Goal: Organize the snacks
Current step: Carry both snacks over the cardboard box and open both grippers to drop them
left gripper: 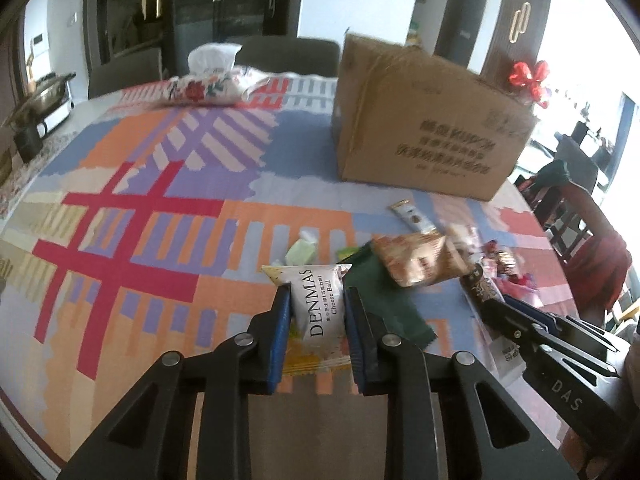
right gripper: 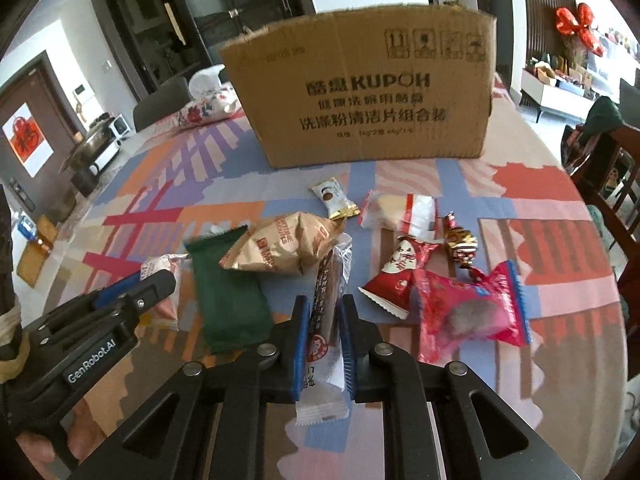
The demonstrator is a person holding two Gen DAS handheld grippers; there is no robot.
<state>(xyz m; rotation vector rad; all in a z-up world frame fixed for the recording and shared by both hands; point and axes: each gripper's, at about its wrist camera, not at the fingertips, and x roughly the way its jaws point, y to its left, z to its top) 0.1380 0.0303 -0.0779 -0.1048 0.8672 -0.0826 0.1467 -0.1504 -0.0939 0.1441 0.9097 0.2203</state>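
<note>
My left gripper (left gripper: pixel 318 294) is shut on a white DENMAS Cheese Ball packet (left gripper: pixel 320 304), held just above the table. My right gripper (right gripper: pixel 324 304) is shut on a long clear-wrapped snack bar (right gripper: pixel 326 320). The cardboard box (right gripper: pixel 360 92) stands at the back of the table; it also shows in the left wrist view (left gripper: pixel 424 120). Loose snacks lie in front of it: a green packet (right gripper: pixel 228 296), a tan puffed bag (right gripper: pixel 280 248), a pink packet (right gripper: pixel 472 312) and a red candy (right gripper: pixel 396 280). The left gripper shows in the right wrist view (right gripper: pixel 136 284).
A patterned cloth (left gripper: pixel 160 200) covers the table. A floral tissue pouch (left gripper: pixel 208 88) lies at the far side. Small wrapped sweets (right gripper: pixel 332 198) lie near the box. Dark chairs (right gripper: pixel 600 168) stand at the right edge. A metal pot (left gripper: pixel 44 92) sits far left.
</note>
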